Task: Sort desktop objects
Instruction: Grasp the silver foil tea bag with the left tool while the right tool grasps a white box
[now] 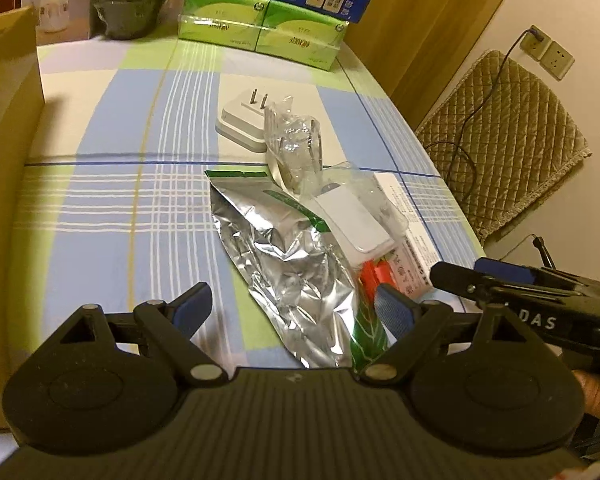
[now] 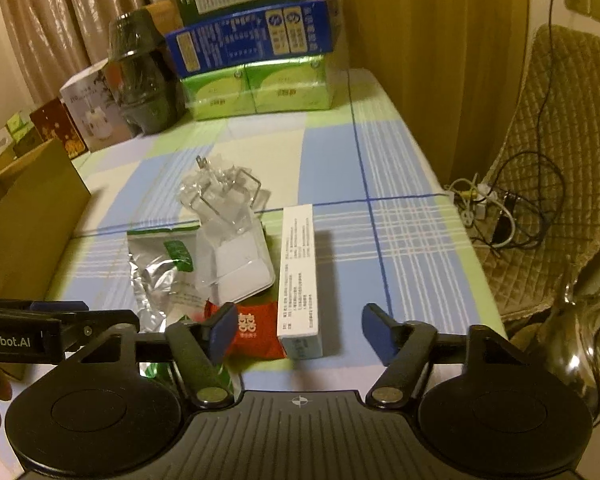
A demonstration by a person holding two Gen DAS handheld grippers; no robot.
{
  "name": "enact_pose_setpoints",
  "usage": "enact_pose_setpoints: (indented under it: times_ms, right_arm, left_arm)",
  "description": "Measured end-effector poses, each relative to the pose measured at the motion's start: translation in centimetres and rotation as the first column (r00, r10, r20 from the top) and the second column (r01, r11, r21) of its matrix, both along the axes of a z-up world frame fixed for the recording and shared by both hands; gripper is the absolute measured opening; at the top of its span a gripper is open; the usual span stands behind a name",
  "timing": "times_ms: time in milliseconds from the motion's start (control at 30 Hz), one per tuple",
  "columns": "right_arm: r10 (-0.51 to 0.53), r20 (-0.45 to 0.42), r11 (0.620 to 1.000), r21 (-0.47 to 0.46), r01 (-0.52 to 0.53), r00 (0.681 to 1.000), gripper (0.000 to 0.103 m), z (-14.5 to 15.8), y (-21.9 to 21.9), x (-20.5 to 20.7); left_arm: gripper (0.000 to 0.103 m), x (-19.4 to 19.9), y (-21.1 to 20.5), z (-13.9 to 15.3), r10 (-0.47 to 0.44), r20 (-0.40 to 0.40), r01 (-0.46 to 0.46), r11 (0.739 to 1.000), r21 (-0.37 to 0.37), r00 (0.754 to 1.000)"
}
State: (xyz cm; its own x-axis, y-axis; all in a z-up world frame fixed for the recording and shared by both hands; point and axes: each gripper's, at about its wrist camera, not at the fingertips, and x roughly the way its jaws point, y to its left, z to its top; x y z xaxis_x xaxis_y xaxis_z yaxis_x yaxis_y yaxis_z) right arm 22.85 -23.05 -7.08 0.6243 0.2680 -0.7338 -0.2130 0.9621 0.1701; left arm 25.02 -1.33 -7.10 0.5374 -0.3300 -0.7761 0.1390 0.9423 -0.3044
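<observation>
Both tools hover with fingers spread wide and empty, the left gripper (image 1: 296,308) lined up over the crumpled foil pouch (image 1: 284,256) and the right gripper (image 2: 300,332) framing the long white box (image 2: 300,276), seemingly because each picks its own item from the cluttered checked tablecloth (image 2: 400,168).
</observation>
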Motion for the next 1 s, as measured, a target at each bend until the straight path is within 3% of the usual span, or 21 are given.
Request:
enact_pose_setpoints:
  times_ms: [267,433,700,833,1000]
  right_arm:
    - [0.010,-0.017,1.000,-0.013,-0.010,1.000,0.045,-1.6,0.6,1.9]
    - [0.001,-0.022,0.999,-0.033,-0.002,1.000,0.043,-2.4,0.7,2.3]
    - [-0.016,-0.030,1.000,-0.026,0.015,0.999,0.040,-3.1,0.5,2.6]
    - [-0.010,-0.041,0.999,-0.043,0.008,0.999,0.025,-3.6,0.8,2.6]
    - [-0.028,-0.062,0.999,-0.031,0.026,0.998,0.023,-3.3,0.7,1.7]
  left_arm:
    - [0.084,2.2,-0.7,-1.5,-0.010,-0.027,0.009,0.999,-0.037,1.000]
    - [0.084,3.3,-1.1,-2.7,-0.013,-0.048,0.011,0.999,-0.033,0.999]
    - [0.071,4.0,-1.5,-3.8,-0.008,-0.071,0.005,0.999,-0.048,0.997]
    - [0.061,4.1,-1.2,-3.7,-0.016,-0.079,0.012,0.998,-0.060,0.997]
    - [0.054,3.2,-0.4,-3.2,-0.022,-0.089,0.017,0.998,-0.053,0.996]
